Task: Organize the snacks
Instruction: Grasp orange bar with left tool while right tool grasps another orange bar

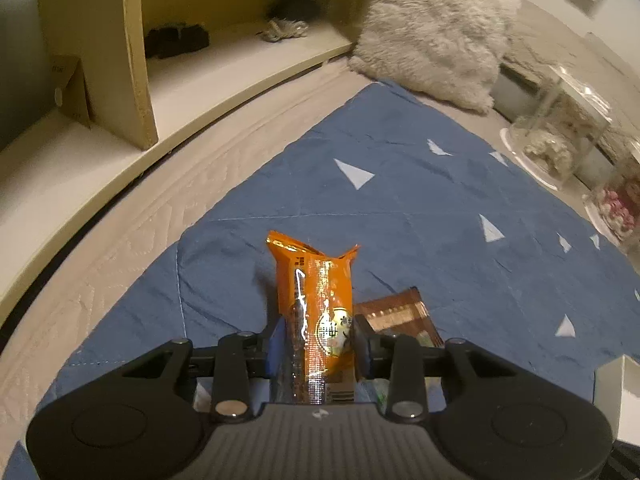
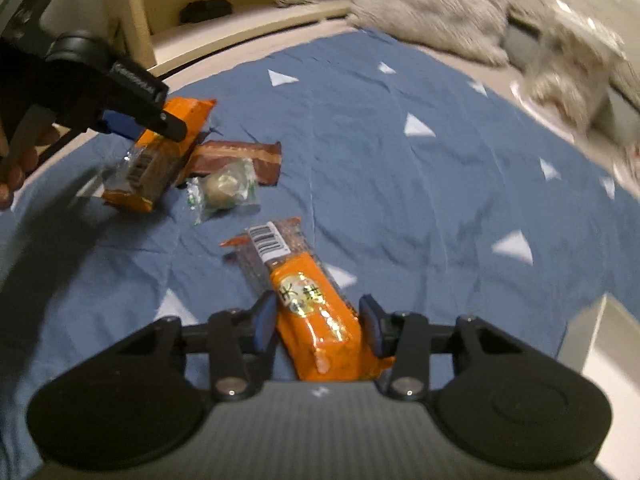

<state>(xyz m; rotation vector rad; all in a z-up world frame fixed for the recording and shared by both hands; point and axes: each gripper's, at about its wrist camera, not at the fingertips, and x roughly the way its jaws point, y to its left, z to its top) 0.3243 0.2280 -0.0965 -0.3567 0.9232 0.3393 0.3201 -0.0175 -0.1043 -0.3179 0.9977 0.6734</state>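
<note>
1. Snacks are being picked up two at a time. The left claw [image 1: 319,344] is clamped on an orange snack packet [image 1: 316,312], its blue pads pressing both sides, the packet standing up between them.
2. The right claw [image 2: 318,324] straddles a second orange packet [image 2: 312,304] lying on the blue blanket [image 2: 380,152]. The far pad touches its edge; whether the near pad bears on it I cannot tell, so the grip looks half made at best.
3. Just beside the left claw's packet lie a brown wrapper [image 2: 244,158] and a small round sweet in clear green-edged wrap [image 2: 224,188], both loose on the blanket.
4. Step in hand, as I judge it: grasping. Next, the right claw needs to finish closing squarely, then both packets go to wherever they are kept; a white box edge [image 2: 600,344] at the right may be that place.
5. Only the right wrist view shows the left claw from outside, with the person's fingers [image 2: 20,160] on its handle, and the sweet. Only the left wrist view sharply shows the wooden shelf [image 1: 140,60], the fluffy cushion [image 1: 432,28] and clear containers [image 1: 560,140] beyond the blanket.
</note>
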